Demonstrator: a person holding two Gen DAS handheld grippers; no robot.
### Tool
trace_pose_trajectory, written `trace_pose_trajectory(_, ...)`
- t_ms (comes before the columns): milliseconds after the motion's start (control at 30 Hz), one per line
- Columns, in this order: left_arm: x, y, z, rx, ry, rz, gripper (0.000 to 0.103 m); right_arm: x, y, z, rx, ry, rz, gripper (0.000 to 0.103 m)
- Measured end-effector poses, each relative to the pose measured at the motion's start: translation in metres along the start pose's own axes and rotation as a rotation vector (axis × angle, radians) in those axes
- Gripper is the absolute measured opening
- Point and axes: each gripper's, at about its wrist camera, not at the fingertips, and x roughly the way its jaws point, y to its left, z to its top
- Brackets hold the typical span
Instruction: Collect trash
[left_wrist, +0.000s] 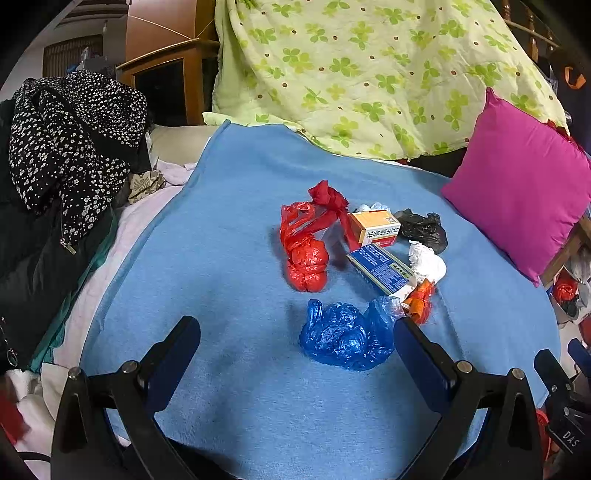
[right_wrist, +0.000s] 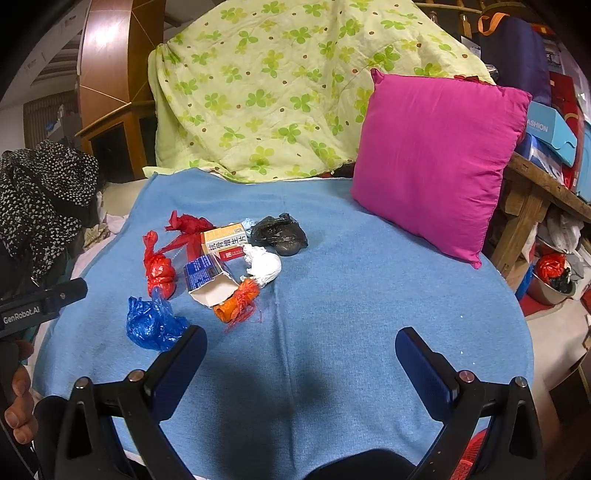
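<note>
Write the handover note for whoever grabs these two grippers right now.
Left gripper: open, empty, over the blue blanket, nearest the blue plastic bag.
Right gripper: open, empty, over bare blanket to the right of the pile.
Trash lies clustered on the blanket: red knotted bag, orange box, blue box, black bag, white wad, orange netted item.
Done: nothing picked up as far as these views show.
Left: collect every piece. A metal bowl already holding bags sits on the floor at right, perhaps the drop spot.
</note>
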Motion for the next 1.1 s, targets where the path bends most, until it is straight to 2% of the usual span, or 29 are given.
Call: trace_pose_trajectory(1100,0.003,-0.011,-0.005,0.013,0.010,-0.011,0.103,-0.003,-0.005,0.003,0.009,-0.003,-0.008,0.103)
